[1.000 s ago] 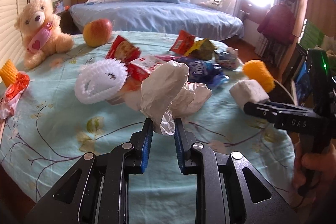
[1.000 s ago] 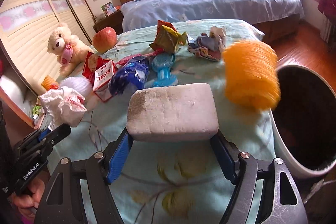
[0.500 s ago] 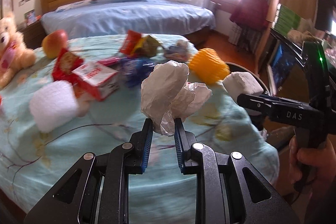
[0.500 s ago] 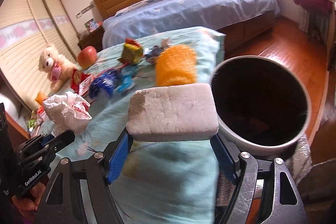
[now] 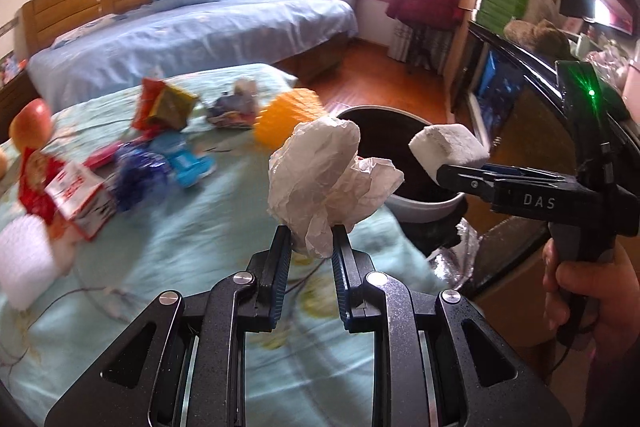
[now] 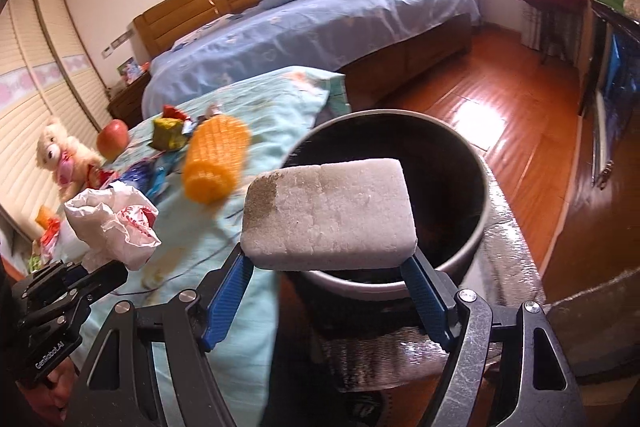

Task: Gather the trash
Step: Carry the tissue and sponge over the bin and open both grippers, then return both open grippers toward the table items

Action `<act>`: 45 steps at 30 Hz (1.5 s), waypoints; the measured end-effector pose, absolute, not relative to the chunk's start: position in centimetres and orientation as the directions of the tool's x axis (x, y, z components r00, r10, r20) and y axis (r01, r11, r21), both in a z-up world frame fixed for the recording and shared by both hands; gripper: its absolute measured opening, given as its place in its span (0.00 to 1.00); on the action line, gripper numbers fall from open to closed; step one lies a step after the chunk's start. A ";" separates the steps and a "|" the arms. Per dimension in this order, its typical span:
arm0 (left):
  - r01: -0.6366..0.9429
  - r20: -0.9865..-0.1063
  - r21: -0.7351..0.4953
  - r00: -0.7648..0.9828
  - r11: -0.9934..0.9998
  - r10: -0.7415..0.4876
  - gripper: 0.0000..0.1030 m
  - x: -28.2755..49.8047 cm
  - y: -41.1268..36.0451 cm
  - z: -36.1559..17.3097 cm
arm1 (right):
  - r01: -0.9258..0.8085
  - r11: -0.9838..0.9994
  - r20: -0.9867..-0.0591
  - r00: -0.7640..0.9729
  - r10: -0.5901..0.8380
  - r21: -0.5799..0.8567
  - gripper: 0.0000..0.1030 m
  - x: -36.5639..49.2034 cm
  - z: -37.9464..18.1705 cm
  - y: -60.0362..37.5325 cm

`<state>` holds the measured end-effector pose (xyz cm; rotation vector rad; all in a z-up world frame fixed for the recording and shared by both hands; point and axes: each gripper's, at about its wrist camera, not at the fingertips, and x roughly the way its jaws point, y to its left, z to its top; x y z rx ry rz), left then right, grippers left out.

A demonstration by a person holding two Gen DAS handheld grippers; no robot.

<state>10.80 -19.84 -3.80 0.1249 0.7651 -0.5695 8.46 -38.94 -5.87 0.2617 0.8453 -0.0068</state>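
My left gripper is shut on a crumpled white paper wad, held above the table's right end; the same wad shows at the left of the right wrist view. My right gripper is shut on a white foam block, hanging over the near rim of the round dark bin. In the left wrist view the foam block sits above the bin, whose inside looks black.
Snack wrappers, a blue packet, an orange bristly roller, a red-and-white carton and an apple lie on the pale green tablecloth. A teddy bear sits far left. A bed stands behind; wooden floor lies right.
Both grippers have swung right along the table with their loads. The bin, at the edge before, now lies directly under the foam block, and the paper wad has come near its rim.
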 end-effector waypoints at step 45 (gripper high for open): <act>0.598 -0.732 -0.133 0.479 0.791 -0.485 0.55 16.3 -27.5 -4.6 | 0.170 0.947 -0.782 0.613 0.115 0.272 0.89 12.4 -6.8 -46.4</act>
